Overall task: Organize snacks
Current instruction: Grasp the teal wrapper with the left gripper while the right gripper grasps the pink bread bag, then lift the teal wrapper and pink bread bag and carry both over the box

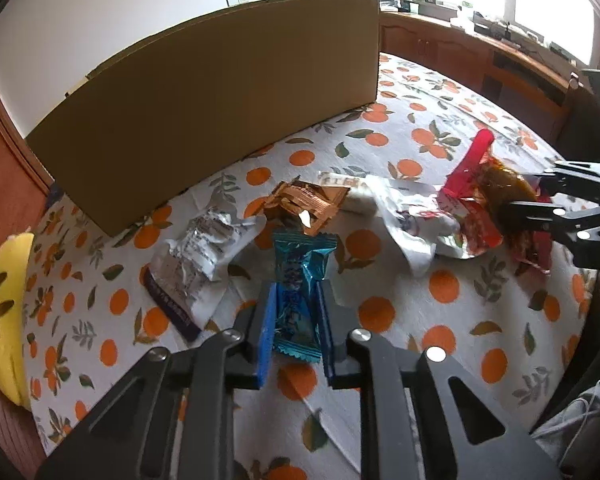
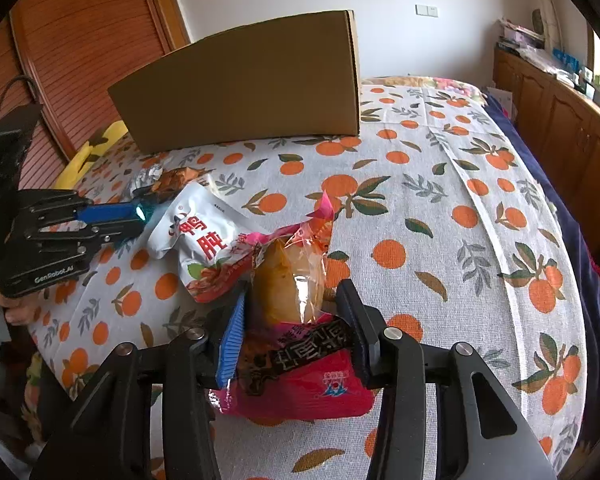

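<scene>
My left gripper [image 1: 296,296] is shut on a teal candy packet [image 1: 300,280], whose top sticks out beyond the blue pads. Behind it lie an orange-brown wrapper [image 1: 304,204], a silver packet [image 1: 196,256] and a white packet [image 1: 412,216]. My right gripper [image 2: 294,304] is shut on a red and clear packet [image 2: 292,320] with a yellow-brown snack inside. That grip also shows at the right of the left wrist view, around the red packet [image 1: 484,196]. A white packet with red print [image 2: 204,240] lies just beyond. The left gripper [image 2: 140,216] appears at the left of the right wrist view.
A large brown cardboard box [image 1: 220,100] stands at the back of the orange-print cloth [image 1: 420,320]; the same box [image 2: 252,84] is behind the snacks in the right wrist view. A yellow cushion [image 1: 4,312] lies at the left edge. Wooden cabinets [image 2: 560,120] run along the right.
</scene>
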{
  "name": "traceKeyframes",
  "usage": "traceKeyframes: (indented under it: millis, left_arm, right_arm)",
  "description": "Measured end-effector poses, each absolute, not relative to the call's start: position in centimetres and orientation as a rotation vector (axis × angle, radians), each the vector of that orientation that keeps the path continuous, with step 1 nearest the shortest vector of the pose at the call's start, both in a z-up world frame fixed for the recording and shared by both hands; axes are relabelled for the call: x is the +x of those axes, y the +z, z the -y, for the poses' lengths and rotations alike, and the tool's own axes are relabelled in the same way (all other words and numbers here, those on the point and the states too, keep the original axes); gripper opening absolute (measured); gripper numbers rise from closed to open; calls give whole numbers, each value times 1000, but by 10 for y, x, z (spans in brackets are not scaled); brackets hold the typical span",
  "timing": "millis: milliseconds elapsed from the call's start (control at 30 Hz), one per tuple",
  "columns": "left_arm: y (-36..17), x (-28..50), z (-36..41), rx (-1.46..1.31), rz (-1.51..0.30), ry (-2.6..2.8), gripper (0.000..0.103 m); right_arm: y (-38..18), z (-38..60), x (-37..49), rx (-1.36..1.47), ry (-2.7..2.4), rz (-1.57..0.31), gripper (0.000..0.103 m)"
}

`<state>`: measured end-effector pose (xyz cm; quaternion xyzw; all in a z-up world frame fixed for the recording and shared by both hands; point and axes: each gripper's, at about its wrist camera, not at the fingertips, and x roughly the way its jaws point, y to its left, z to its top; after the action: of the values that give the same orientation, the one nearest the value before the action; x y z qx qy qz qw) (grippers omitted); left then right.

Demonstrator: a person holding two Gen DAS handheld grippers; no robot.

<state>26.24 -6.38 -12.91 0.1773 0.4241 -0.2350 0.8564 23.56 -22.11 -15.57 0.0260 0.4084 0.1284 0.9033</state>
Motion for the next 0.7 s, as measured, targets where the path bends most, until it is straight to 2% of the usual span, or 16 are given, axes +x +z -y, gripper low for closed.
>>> traceKeyframes:
  millis: [333,433,700]
  left_arm:
    - [-115,246,50,280,-880,-486,17]
    - [-109,242,46,262,-866,-484,17]
    - [-93,232,46,242,-835,-498,17]
  right_arm:
    - [-156,218,237,48,256,-839,48]
    - [-155,217,237,52,260,-845,42]
    - [-151,221,232,87,260,-857,40]
